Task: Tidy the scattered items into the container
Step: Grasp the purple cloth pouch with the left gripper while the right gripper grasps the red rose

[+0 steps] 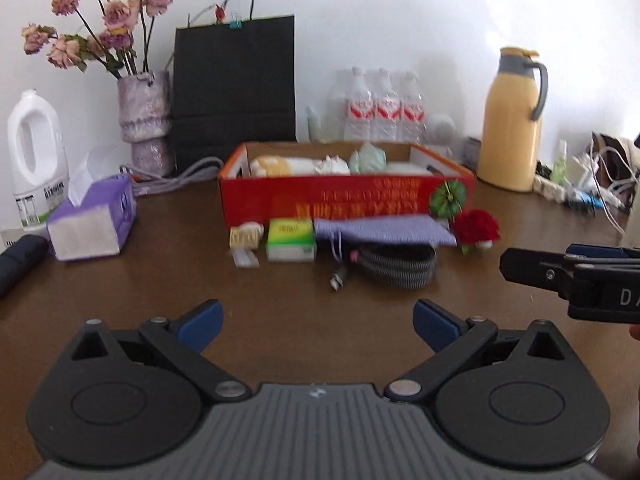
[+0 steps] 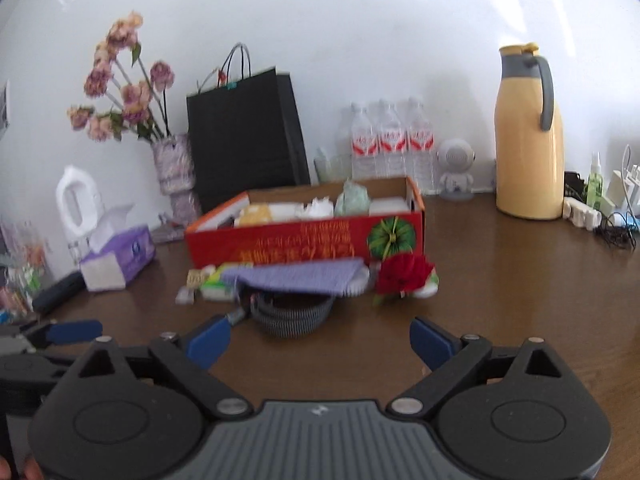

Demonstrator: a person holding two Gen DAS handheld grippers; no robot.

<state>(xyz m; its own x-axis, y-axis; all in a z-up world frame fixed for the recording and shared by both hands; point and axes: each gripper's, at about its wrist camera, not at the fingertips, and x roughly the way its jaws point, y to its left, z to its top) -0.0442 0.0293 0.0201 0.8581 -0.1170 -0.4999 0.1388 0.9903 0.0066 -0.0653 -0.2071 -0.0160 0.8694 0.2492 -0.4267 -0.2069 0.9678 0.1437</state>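
Jaws of both grippers released, bare table (image 1: 312, 308) between them and red box (image 1: 344, 196).

The letters "DA" stand in pale print on the black body of the right hand-held gripper (image 1: 576, 276), cut off by the picture's edge. The red box (image 1: 344, 196) carries yellow characters along its front wall (upside down and too blurred to read). The water bottles (image 1: 384, 108) wear red-and-white labels, and the white jug (image 1: 34, 160) a green-and-white one, none legible.
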